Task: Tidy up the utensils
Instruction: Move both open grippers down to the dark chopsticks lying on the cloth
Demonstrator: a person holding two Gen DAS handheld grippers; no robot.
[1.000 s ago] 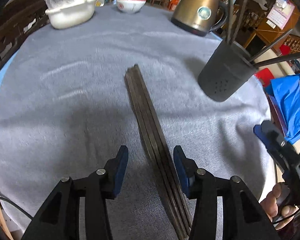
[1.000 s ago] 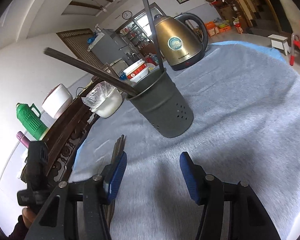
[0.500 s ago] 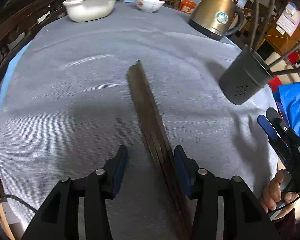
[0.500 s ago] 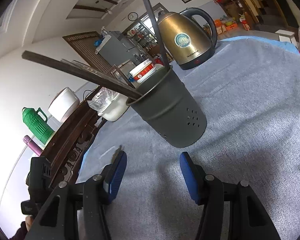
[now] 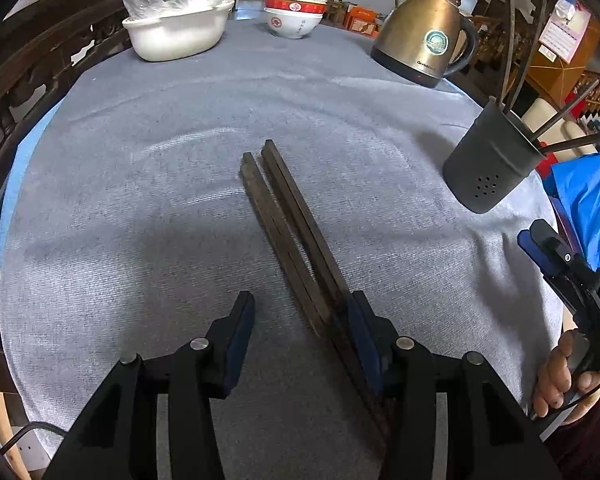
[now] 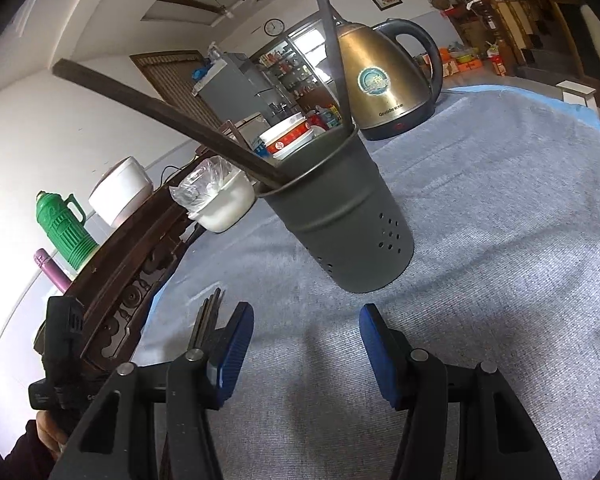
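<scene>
Dark wooden chopsticks (image 5: pixel 296 236) are lying in a bundle near the middle of the grey-clothed tabletop (image 5: pixel 140 184), their far ends fanning slightly apart and their near ends running toward the tabletop's near edge. The left claw (image 5: pixel 300 320) is hovering over those near ends with its blue-padded jaws spread wide; the right-hand pad (image 5: pixel 360 332) is sitting just beside the bundle, and whether it is touching cannot be told. Nothing is being gripped.

A grey perforated utensil holder (image 5: pixel 490 170) is standing close to the tabletop's right edge, with several chopsticks leaning out of its rim. The right claw (image 6: pixel 306 344) is pointing at this holder (image 6: pixel 340 220) from nearby, its jaws also spread wide and holding nothing.

Along the tabletop's far edge, a brass-coloured electric kettle (image 5: pixel 424 36) is standing toward the right, stacked red-and-white bowls (image 5: pixel 296 10) are sitting in the middle, and a white basin (image 5: pixel 176 32) covered with clear plastic is sitting toward the left.
</scene>
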